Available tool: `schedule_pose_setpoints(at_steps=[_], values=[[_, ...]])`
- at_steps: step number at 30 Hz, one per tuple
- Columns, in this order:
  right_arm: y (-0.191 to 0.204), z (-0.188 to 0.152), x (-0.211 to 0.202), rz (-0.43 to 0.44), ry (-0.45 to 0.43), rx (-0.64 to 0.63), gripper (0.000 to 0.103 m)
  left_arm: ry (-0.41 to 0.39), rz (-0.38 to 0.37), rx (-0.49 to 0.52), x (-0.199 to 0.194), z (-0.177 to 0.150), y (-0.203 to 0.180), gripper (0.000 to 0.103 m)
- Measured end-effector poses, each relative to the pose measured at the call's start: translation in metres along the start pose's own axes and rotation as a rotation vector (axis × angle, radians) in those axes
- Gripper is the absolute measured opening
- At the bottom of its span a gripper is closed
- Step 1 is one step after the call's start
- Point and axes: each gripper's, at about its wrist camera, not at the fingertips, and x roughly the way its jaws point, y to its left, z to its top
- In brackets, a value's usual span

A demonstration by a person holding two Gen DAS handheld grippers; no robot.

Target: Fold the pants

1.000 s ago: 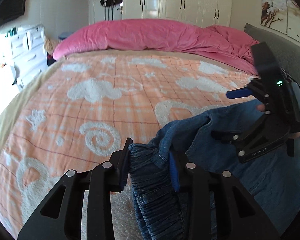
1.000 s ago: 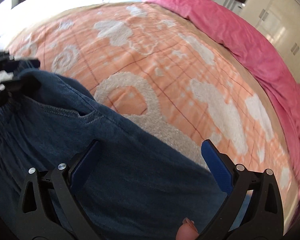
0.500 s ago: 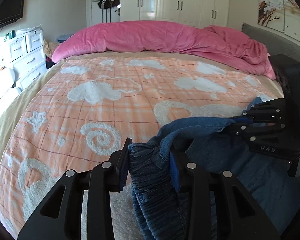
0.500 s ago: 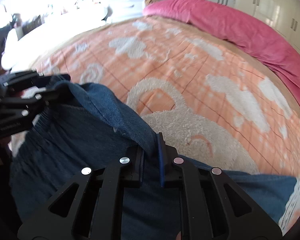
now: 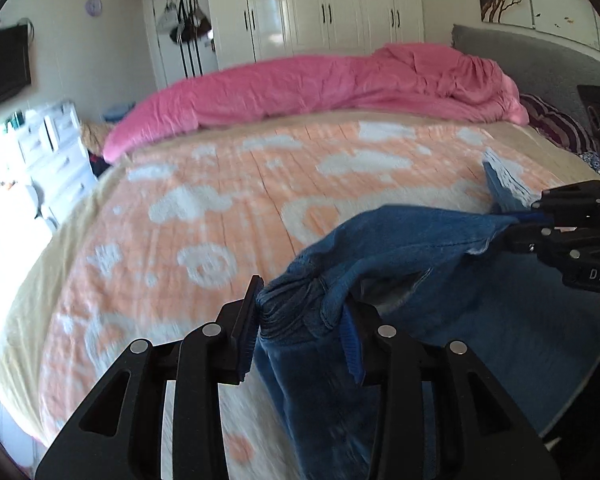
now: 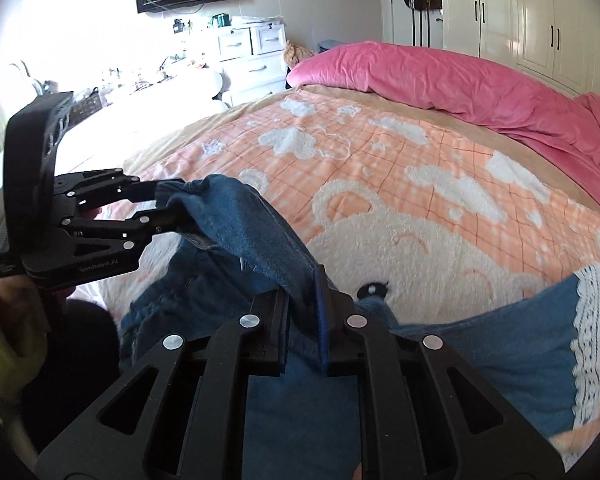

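Both ends of the waistband pinched: left gripper (image 5: 300,330) clamped on bunched denim, right gripper (image 6: 303,322) clamped thin on its edge. Pants (image 6: 500,344) lifted taut above the bed (image 6: 380,152), probably for spreading flat.

Pants (image 6: 512,344) lie on the near part of the blanket (image 6: 380,160) covering the bed; a rolled duvet (image 6: 460,80) lies along its far edge, wardrobes (image 5: 324,4) behind, drawers (image 6: 252,52) left.
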Motion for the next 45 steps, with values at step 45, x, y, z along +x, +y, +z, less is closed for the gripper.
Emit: schedule_pose_setpoints(at_steps=[45], values=[[0.109, -0.136, -0.006, 0.148, 0.160, 0.019, 0.015, 0.112, -0.236, -0.251, -0.076, -0.052, -0.003, 0.049]])
